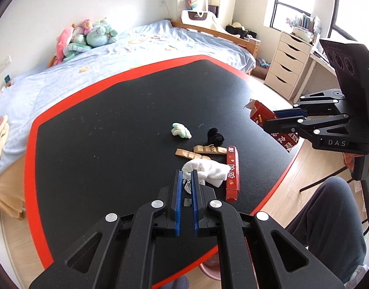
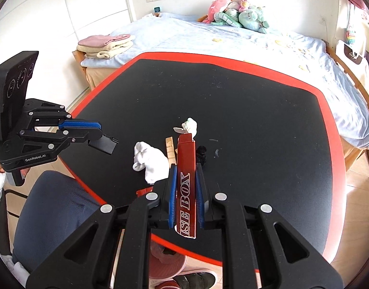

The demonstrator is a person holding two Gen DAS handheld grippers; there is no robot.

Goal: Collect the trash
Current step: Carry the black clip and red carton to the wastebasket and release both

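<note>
**Red box gripped above a table of scraps**

The right gripper [image 2: 186,168] has its blue pads clamped on the two sides of a red box [image 2: 187,166] printed with white letters; the box's torn far flap stands open, and what is inside it cannot be seen. In the left wrist view this box [image 1: 261,115] hangs past the table's 3 o'clock edge.

The left gripper [image 1: 187,177] hovers over the black table [image 1: 100,132] with its fingers narrowly apart — a small dark thing sits between them, too small to identify, so whether it is gripped cannot be told.

Just beyond its tips lies a white crumpled cloth [image 1: 208,171]. Toward 1 o'clock a long red carton strip [image 1: 233,173] lies flat beside the cloth. Farther out at 12 o'clock lie tan cardboard pieces [image 1: 199,151], a black clump [image 1: 215,136] and a pale green-white wad [image 1: 181,131] — all loose on the tabletop.
</note>
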